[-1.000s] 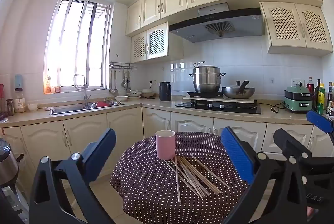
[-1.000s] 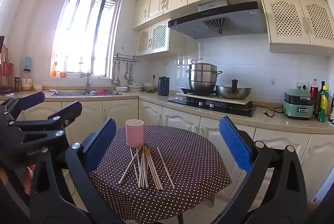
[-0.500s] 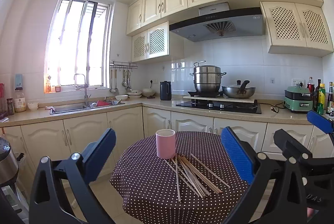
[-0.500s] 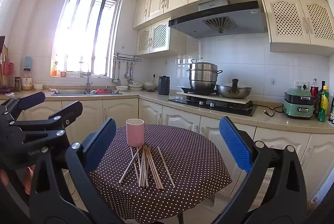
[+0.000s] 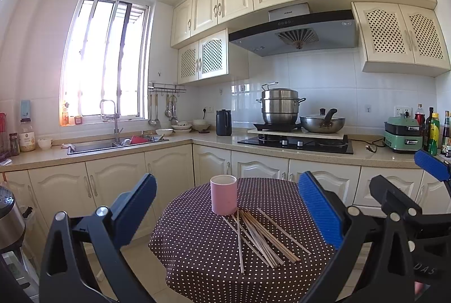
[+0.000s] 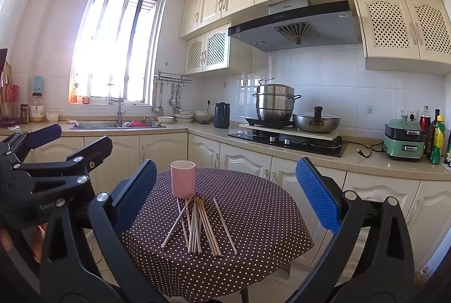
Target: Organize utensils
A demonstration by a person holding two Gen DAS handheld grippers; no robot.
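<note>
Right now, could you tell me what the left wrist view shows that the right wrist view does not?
Only the left wrist view shows a steel appliance at its left edge, and the right hand-held gripper from the side. Only the right wrist view shows the left hand-held gripper from the side, with part of a hand below it. Both show the pink cup standing on the dotted table, the chopsticks loose in front of it, and both grippers open and empty.
</note>
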